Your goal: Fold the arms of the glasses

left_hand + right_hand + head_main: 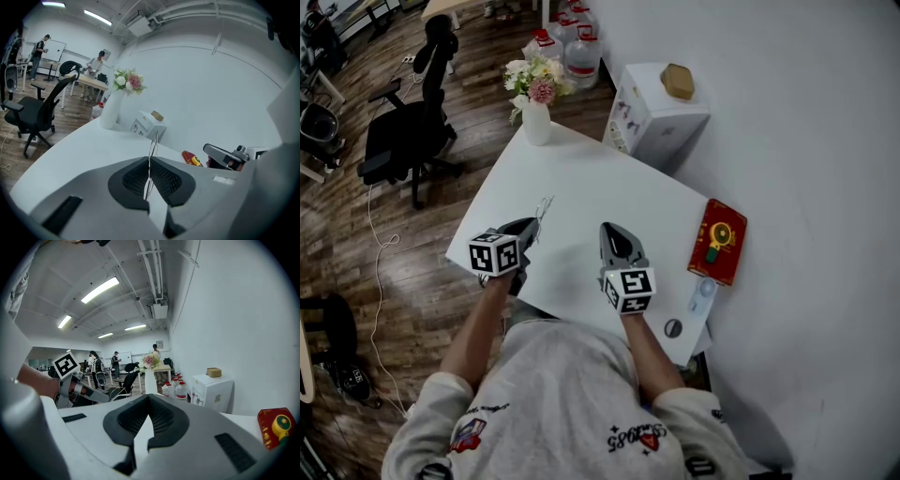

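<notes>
A white table [609, 187] fills the middle of the head view, set against a white wall, with dark wood floor to the left. A person leans over its near edge, one gripper in each hand. At the far corner stands a vase [535, 120] of flowers, and a red box [718, 241] lies at the right edge.

The left gripper [530, 227] hangs over the table's left side, its jaws pressed together on the glasses [544, 211]. These are a thin, pale wire frame that sticks out past the jaw tips, above the table. In the left gripper view the frame rises edge-on as a slim wire loop from between the pads. Which part is pinched cannot be told.

The right gripper [615, 232] sits near the table's middle, well apart from the glasses. Its jaws are closed with nothing between them.

The glasses look very light, springy and easily bent. The wire is probably slick and narrow, so it could twist or slip in a pinch. A good hold would likely be on the front, near a hinge. The free gripper would then press each arm inward close to its hinge, gently and away from the lenses.
</notes>
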